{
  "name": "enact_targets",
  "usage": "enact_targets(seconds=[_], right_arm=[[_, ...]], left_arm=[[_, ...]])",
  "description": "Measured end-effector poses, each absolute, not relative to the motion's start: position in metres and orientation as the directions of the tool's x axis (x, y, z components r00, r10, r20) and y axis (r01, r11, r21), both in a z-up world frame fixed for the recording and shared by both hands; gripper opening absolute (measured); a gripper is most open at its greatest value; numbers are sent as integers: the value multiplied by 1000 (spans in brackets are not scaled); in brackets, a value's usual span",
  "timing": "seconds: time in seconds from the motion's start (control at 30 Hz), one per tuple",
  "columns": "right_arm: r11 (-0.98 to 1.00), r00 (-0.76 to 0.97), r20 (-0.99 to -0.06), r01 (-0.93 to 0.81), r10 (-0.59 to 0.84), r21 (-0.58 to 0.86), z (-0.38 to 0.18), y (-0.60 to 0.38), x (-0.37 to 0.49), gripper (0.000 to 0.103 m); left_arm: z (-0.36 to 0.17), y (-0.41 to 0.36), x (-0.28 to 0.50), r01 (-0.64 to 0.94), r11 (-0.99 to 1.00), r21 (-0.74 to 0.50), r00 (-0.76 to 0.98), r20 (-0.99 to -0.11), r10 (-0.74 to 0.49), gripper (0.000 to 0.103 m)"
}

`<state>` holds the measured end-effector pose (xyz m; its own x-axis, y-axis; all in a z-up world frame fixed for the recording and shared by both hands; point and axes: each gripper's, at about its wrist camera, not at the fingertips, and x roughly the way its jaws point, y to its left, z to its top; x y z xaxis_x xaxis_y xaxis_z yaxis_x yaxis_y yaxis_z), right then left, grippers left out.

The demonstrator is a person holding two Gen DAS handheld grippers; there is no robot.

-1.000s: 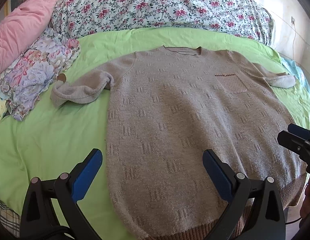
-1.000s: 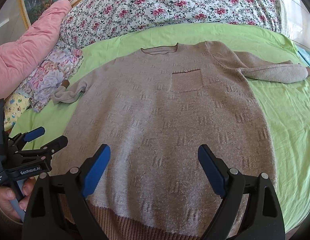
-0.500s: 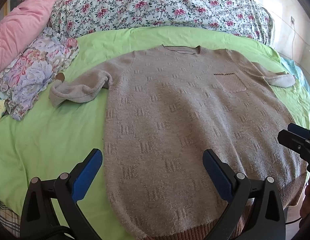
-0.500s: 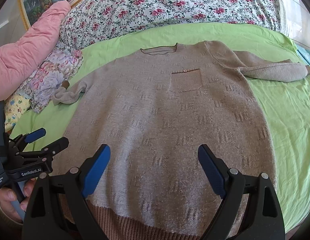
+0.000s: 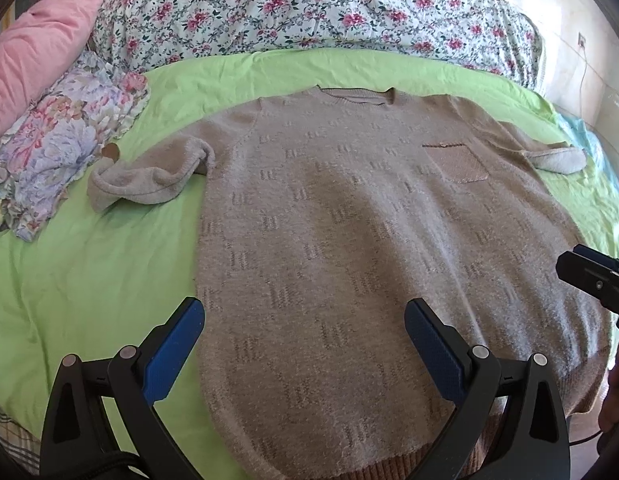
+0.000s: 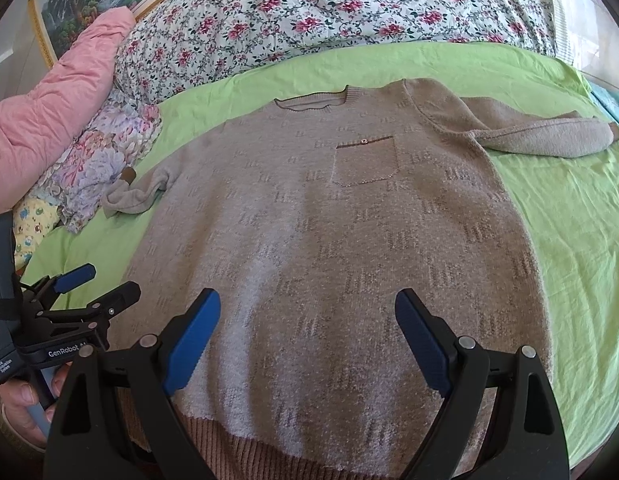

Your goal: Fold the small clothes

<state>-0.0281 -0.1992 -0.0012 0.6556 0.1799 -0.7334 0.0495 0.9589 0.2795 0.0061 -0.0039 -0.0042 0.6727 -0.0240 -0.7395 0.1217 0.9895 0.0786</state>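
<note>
From the left wrist view, the left gripper (image 5: pixel 303 344) hung with its blue fingers spread wide and empty above the hem end of the beige sweater (image 5: pixel 369 240), which lay flat on the green sheet (image 5: pixel 89 280). From the right wrist view, the right gripper (image 6: pixel 307 340) was equally spread over the sweater's lower middle, its pocket (image 6: pixel 365 162) farther up.

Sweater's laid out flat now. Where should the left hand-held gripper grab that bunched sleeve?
Take the left sleeve at its crumpled cuff end, coming from the outer left side: that end stands up in a ridge, so the open left hand-held gripper can pinch it off the green sheet.
</note>
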Motion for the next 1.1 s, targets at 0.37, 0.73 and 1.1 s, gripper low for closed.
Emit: enact_targets(seconds=[0.37, 0.73, 1.1], right_arm=[[907, 670, -737, 251, 89, 337, 2, -291, -21, 89], [717, 725, -686, 512, -64, 473, 2, -444, 0, 87], [567, 648, -719, 700, -250, 434, -11, -603, 73, 59]], left_arm=[[-2, -9, 38, 156, 985, 68, 663, -746, -54, 102], [3, -28, 79, 170, 985, 41, 654, -752, -81, 102], [-16, -49, 110, 179, 983, 37, 609, -789, -81, 102]])
